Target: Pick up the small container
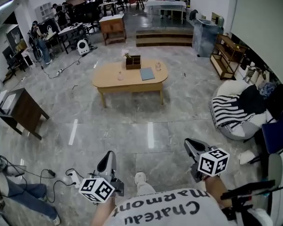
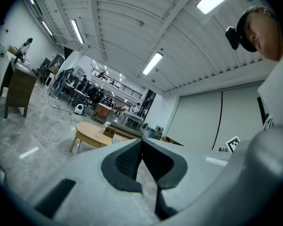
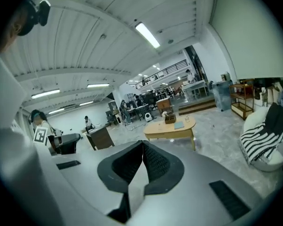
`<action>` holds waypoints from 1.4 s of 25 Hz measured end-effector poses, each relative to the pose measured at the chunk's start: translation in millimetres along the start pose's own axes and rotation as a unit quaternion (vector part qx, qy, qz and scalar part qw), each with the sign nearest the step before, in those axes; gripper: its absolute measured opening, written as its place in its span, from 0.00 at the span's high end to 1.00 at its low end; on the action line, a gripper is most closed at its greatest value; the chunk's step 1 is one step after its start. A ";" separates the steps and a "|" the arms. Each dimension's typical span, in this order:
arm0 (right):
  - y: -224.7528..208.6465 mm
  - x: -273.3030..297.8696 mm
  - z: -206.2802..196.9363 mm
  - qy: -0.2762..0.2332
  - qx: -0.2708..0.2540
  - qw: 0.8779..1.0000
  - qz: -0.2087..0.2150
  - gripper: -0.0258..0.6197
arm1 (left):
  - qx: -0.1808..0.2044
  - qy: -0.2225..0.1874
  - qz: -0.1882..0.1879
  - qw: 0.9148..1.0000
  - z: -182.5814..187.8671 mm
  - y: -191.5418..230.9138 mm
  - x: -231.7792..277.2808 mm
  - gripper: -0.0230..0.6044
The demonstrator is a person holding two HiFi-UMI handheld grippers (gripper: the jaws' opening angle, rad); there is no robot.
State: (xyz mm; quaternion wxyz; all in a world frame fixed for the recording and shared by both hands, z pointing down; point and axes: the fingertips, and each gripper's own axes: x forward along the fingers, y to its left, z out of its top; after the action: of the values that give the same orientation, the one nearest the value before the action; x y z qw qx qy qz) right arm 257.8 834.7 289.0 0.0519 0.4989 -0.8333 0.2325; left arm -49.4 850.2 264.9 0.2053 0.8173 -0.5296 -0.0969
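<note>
Far ahead stands an oval wooden coffee table [image 1: 127, 81]. It bears a dark wooden box [image 1: 133, 61], a blue pad [image 1: 147, 74] and two small pale containers, one by the right end [image 1: 158, 66] and one toward the left [image 1: 120, 76]. My left gripper [image 1: 107, 160] and right gripper [image 1: 193, 145] are low and close to me, well short of the table. Both are shut with nothing between the pads. The table [image 2: 90, 134] shows small beyond the left gripper [image 2: 141, 142], and the table [image 3: 172, 128] lies past the right gripper [image 3: 142, 144].
A dark side table [image 1: 21, 109] stands at the left. A striped beanbag [image 1: 235, 112] and shelves [image 1: 228, 55] line the right wall. Cables [image 1: 52, 173] and a seated person's legs [image 1: 19, 192] are at lower left. Grey marble floor lies between me and the table.
</note>
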 end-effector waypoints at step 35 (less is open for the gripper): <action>21.3 321.0 106.3 0.034 0.028 0.999 -0.003 0.94 | -0.067 0.005 0.000 0.998 97.0 257.3 186.0 0.94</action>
State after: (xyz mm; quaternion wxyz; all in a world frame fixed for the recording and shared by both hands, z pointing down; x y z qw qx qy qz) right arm 95.6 537.2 289.8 0.0664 0.4943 -0.8228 0.2725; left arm -220.2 568.0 301.6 0.2620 0.8021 -0.5212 -0.1276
